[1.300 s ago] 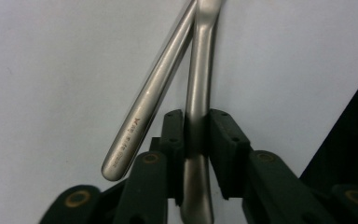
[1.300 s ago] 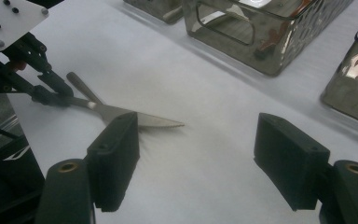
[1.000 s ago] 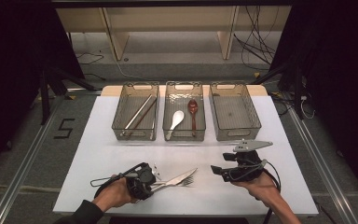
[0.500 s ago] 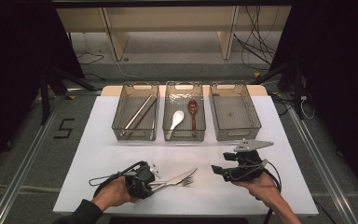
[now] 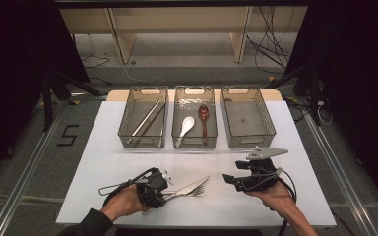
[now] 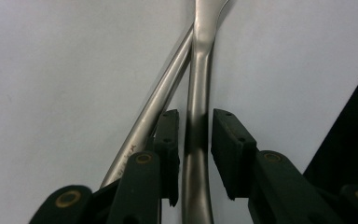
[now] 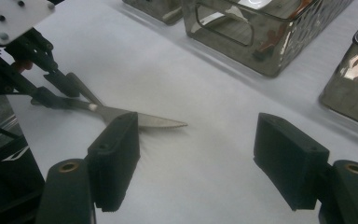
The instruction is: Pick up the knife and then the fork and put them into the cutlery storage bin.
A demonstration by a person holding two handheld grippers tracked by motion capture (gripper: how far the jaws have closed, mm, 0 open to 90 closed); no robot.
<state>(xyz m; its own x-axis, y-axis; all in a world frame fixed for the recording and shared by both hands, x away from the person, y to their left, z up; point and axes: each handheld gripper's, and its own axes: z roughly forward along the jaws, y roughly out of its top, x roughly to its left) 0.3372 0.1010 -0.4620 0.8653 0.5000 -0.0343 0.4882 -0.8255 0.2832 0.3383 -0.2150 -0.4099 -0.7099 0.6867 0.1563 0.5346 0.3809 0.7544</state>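
Observation:
A metal knife (image 5: 193,184) and a fork (image 5: 198,190) lie crossed on the white table (image 5: 103,167) near its front edge. My left gripper (image 5: 165,192) rests low on their handles. In the left gripper view its jaws (image 6: 196,135) straddle one steel handle (image 6: 198,93); they have just been opening, and a thin gap shows at the left pad. The second handle (image 6: 161,93) runs outside the left jaw. My right gripper (image 5: 229,180) stands open to the right, pointing at the knife's serrated blade (image 7: 161,122) with nothing between its pads (image 7: 196,140).
Three clear bins stand in a row at the back. The left bin (image 5: 128,132) holds chopsticks (image 5: 146,118). The middle bin (image 5: 195,143) holds a white spoon (image 5: 186,127) and a brown spoon (image 5: 204,116). The right bin (image 5: 248,118) has nothing in it.

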